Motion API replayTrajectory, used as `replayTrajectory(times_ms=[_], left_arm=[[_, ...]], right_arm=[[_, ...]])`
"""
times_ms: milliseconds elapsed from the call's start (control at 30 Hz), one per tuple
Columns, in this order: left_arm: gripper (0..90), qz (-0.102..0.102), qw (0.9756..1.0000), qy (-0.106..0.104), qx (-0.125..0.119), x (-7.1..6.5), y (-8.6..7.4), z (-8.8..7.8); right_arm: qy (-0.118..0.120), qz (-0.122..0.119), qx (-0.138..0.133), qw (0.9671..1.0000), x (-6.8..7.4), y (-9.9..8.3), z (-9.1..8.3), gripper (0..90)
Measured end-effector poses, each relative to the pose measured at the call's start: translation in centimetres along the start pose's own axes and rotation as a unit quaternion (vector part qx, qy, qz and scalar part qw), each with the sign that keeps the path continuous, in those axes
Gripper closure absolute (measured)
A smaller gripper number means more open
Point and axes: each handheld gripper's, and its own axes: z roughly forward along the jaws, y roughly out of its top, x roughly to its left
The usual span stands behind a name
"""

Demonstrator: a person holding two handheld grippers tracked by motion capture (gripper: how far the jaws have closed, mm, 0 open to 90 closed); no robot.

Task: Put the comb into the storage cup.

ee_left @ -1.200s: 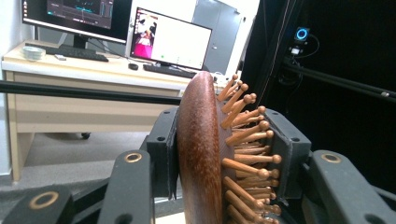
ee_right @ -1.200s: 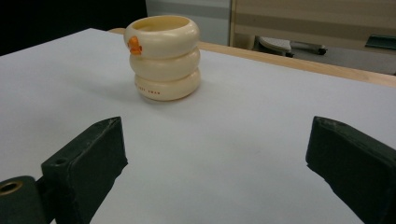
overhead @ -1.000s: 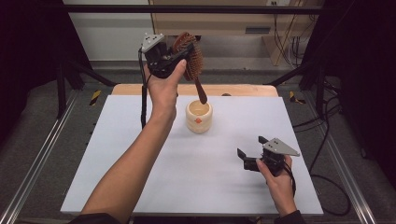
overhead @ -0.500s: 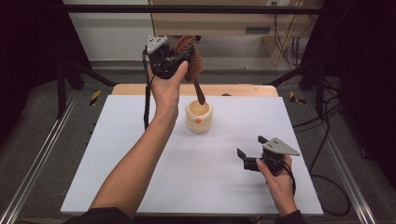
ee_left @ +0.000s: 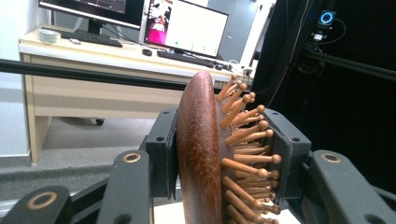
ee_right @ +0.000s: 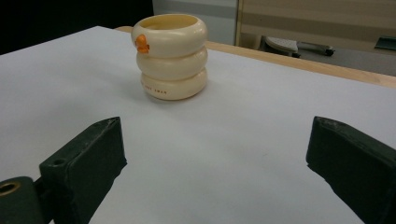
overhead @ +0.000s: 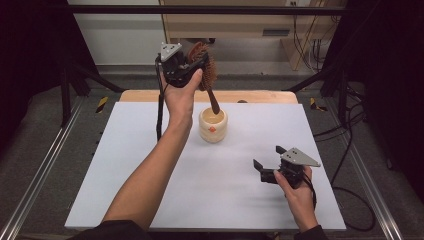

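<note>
High view first: the left gripper (overhead: 192,65) is held up in the air above the far side of the white table (overhead: 150,165). It pinches a brown wooden hairbrush (overhead: 204,67) by its head. The brush handle points down, and its tip hangs just above the open mouth of a cream cup (overhead: 213,126). I cannot tell if the tip touches the rim. The cup stands upright on the table, near the far edge and about in the middle. It looks like three fat rings stacked up, and it has a small orange mark on its side.

Left gripper view shows the pinch up close. The two black jaws press on the hairbrush (ee_left: 205,154) from both sides. One pad is on the smooth round back, and the other pad is on the side with the wooden pegs. The brush stands on its edge between them.

Down at the near right of the table, the right gripper (overhead: 270,167) rests low, held by the right hand (overhead: 295,192). Its jaws are spread wide, with nothing between them. Right gripper view looks across the table at the cup (ee_right: 170,56), which is well apart from it.
</note>
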Motion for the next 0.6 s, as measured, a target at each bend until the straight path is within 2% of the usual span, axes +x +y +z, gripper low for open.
replayTrajectory(times_ms=[600], left_arm=[[51.6,-0.007,0.9997,0.018,0.014,1.0,-2.5,1.3]], right_arm=[[0.001,-0.003,0.002,1.0,0.1,0.0,0.0,4.9]])
